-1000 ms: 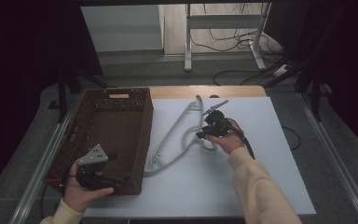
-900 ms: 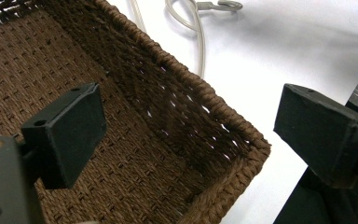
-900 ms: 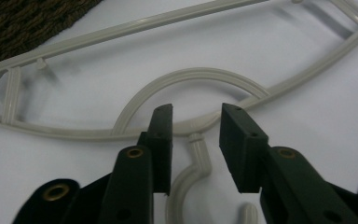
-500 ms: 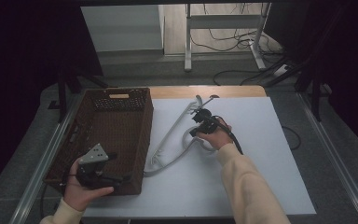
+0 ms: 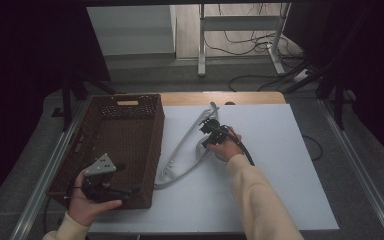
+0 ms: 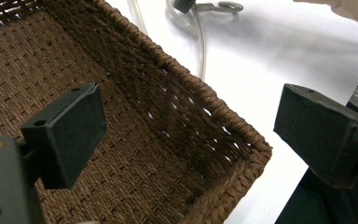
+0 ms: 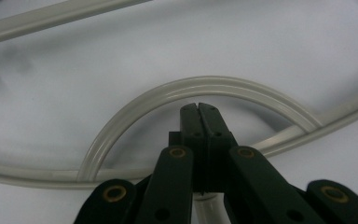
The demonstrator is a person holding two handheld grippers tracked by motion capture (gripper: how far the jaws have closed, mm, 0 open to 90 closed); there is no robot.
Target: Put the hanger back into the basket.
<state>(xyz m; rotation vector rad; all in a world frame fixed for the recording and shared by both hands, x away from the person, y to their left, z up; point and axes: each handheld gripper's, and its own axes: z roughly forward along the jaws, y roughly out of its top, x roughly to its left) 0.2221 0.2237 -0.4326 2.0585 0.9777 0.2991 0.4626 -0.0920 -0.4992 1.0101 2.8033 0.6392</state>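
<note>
My right gripper [image 7: 199, 106] has just been closing and its jaws are now clenched pad to pad, with the pale hanger [image 7: 200, 88] arching just past the tips (whether a strand is pinched lower down, I can't tell from here). In the high view it sits on the white table [image 5: 290, 165], the hanger [image 5: 180, 150] trailing off to its left toward the basket [image 5: 130, 130]. My left gripper [image 6: 186, 126] hangs released over the basket's near corner [image 6: 223, 116], jaws astride its rim.
</note>
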